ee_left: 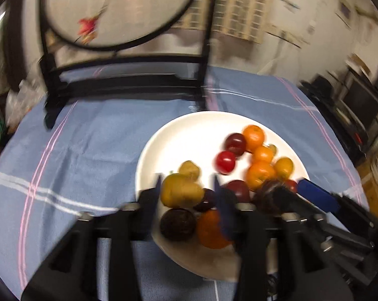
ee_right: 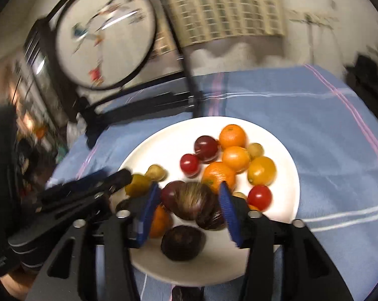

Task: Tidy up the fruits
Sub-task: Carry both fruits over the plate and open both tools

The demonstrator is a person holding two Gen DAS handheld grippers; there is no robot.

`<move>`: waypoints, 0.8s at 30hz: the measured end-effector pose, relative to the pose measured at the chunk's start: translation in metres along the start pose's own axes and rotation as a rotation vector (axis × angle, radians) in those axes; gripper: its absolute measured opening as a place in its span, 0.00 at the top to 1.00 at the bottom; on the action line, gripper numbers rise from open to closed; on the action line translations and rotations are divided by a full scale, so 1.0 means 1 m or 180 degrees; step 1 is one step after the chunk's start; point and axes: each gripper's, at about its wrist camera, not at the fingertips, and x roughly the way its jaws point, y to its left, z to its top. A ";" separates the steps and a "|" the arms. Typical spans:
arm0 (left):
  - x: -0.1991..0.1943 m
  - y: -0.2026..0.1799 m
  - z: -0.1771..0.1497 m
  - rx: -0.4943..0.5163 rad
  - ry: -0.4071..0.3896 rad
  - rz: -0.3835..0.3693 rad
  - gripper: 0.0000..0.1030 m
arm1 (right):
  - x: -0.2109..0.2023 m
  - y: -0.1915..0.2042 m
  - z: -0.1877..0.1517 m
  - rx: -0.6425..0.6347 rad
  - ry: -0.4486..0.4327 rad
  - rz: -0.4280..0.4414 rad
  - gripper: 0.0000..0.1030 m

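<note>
A white plate (ee_left: pixel 178 135) on a blue cloth holds several mixed fruits: oranges (ee_left: pixel 253 136), red tomatoes (ee_left: pixel 225 161), dark plums, a yellow-green kiwi (ee_left: pixel 181 191) and brown passion fruits. My left gripper (ee_left: pixel 187 190) is open with its fingers either side of the kiwi; whether they touch it is unclear. My right gripper (ee_right: pixel 189 200) is open around a blurred dark round fruit (ee_right: pixel 194 200) over the plate (ee_right: pixel 284 155). Each gripper shows in the other's view: the right one (ee_left: pixel 289 195) and the left one (ee_right: pixel 113 178).
A black stand with a round painted screen (ee_left: pixel 118 10) stands on the cloth behind the plate. The blue striped tablecloth (ee_left: pixel 88 145) covers the table. Furniture and clutter lie beyond the table edges on both sides.
</note>
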 end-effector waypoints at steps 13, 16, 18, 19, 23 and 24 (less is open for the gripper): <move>-0.032 -0.004 -0.046 0.0022 -0.0095 -0.0083 0.21 | -0.039 -0.027 -0.044 0.0002 0.0066 0.0004 0.31; -0.039 -0.008 -0.063 0.0107 -0.0050 -0.0100 0.21 | -0.049 -0.027 -0.055 -0.0087 0.0076 -0.0051 0.31; -0.044 -0.011 -0.074 0.0143 -0.0011 -0.0114 0.21 | -0.052 -0.026 -0.064 -0.0157 0.0109 -0.0087 0.31; -0.047 -0.012 -0.079 0.0163 -0.0014 -0.0104 0.21 | -0.054 -0.026 -0.068 -0.0175 0.0120 -0.0104 0.31; -0.059 -0.015 -0.096 0.0262 -0.0097 -0.0032 0.20 | -0.055 -0.029 -0.083 -0.0191 0.0223 -0.0115 0.31; -0.061 -0.015 -0.099 0.0281 -0.0099 -0.0027 0.19 | -0.056 -0.029 -0.086 -0.0192 0.0244 -0.0105 0.31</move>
